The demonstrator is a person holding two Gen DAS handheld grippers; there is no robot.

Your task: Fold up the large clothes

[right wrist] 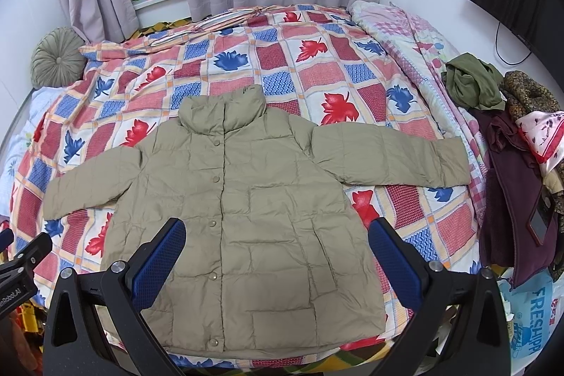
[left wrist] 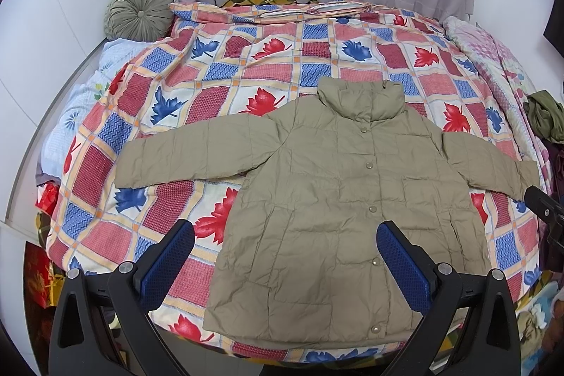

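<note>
Jacket (left wrist: 338, 199) lies flat, buttoned, near the bed's (left wrist: 282, 51) front edge; my left gripper (left wrist: 285, 235) and right gripper (right wrist: 276, 233) hover spread. A bag (right wrist: 535, 316) reads "FRESHIPP".

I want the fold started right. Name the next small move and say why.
Probably bring the left gripper to the khaki puffer jacket's outstretched left-side sleeve to fold it inward: the jacket lies flat, snapped shut, both sleeves spread, and both grippers hover open, holding nothing.

Left tool (left wrist: 285, 235) jaws spread wide, right tool (right wrist: 276, 233) likewise — both empty
</note>
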